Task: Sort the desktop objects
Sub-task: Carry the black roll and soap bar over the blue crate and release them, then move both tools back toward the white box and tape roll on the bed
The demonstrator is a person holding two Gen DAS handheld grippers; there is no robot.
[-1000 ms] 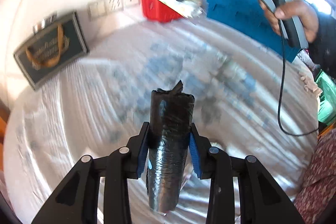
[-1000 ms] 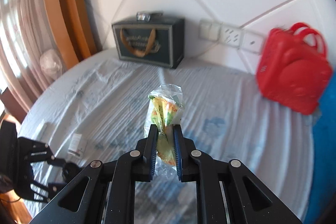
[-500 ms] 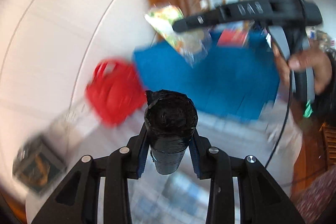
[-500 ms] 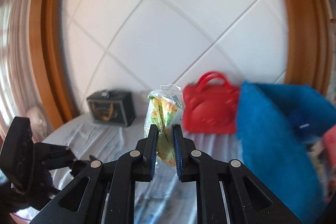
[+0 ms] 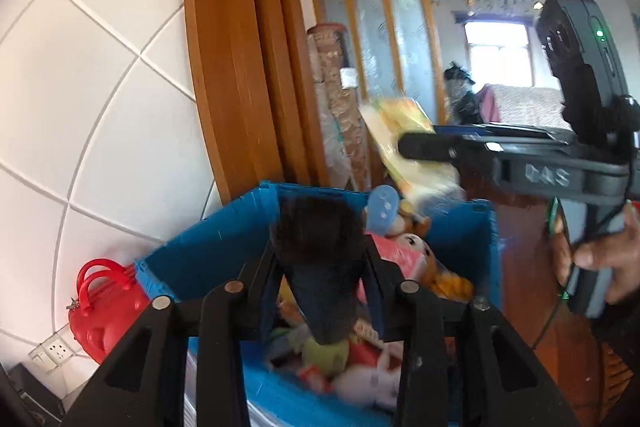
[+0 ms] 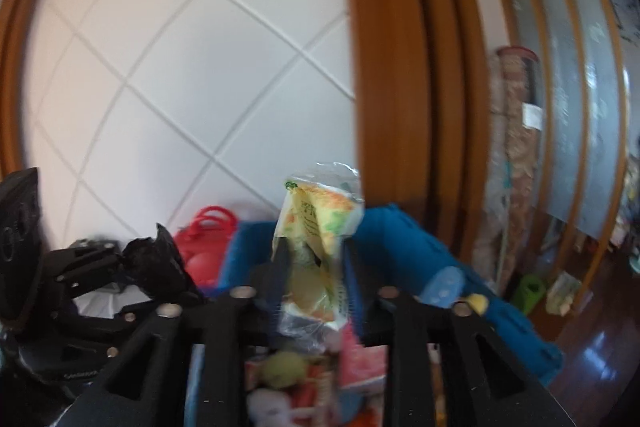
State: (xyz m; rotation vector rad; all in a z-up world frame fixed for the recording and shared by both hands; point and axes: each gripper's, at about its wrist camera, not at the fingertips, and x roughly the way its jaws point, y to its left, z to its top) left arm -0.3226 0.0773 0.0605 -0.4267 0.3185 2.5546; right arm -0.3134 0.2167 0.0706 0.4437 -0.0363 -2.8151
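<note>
Over the blue bin (image 5: 192,259), both loads now hang above the toys; a second ago they were over the bed. Left gripper (image 5: 320,259) is clamped on the black roll (image 5: 320,267), right gripper (image 6: 312,291) on the snack packet (image 6: 316,223). Judgement: carry phase done, release into bin is next
</note>
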